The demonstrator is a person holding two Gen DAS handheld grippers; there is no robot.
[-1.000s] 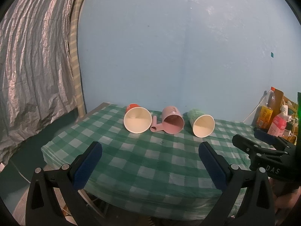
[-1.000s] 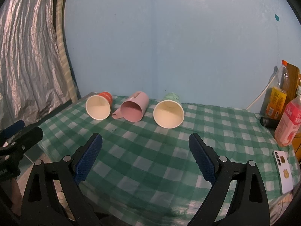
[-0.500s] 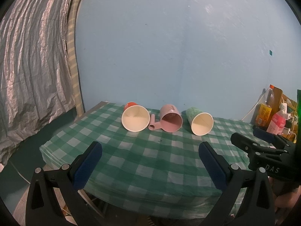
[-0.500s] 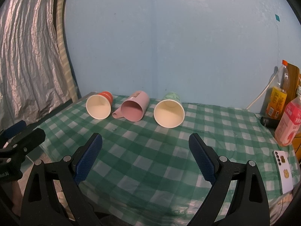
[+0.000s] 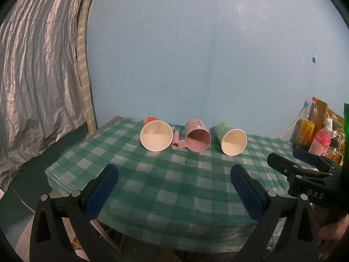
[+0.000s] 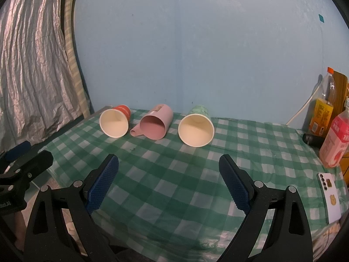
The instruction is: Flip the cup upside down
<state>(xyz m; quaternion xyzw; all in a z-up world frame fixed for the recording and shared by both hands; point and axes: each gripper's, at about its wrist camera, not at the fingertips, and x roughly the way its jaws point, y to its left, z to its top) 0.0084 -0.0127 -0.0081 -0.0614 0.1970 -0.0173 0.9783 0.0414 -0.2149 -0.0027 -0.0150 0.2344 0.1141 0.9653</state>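
Right wrist view: green paper cup (image 6: 196, 128) sideways, mouth toward camera.

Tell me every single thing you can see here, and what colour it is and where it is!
red paper cup: 1, red outside, cream inside, lying on its side at the left of the row
pink mug: 1, pink, lying on its side in the middle, handle to the left
green paper cup: 1, green patterned, cream inside, lying on its side at the right of the row
tablecloth: 1, green and white checks, covering the table
bottles: 2, one orange-capped with a yellow label, one pink, at the table's right edge
phone: 1, white, flat near the front right
curtain: 1, silver, crinkled, on the left
wall: light blue, behind
left gripper: black with blue pads, jaws open, empty
right gripper: same, jaws open, empty
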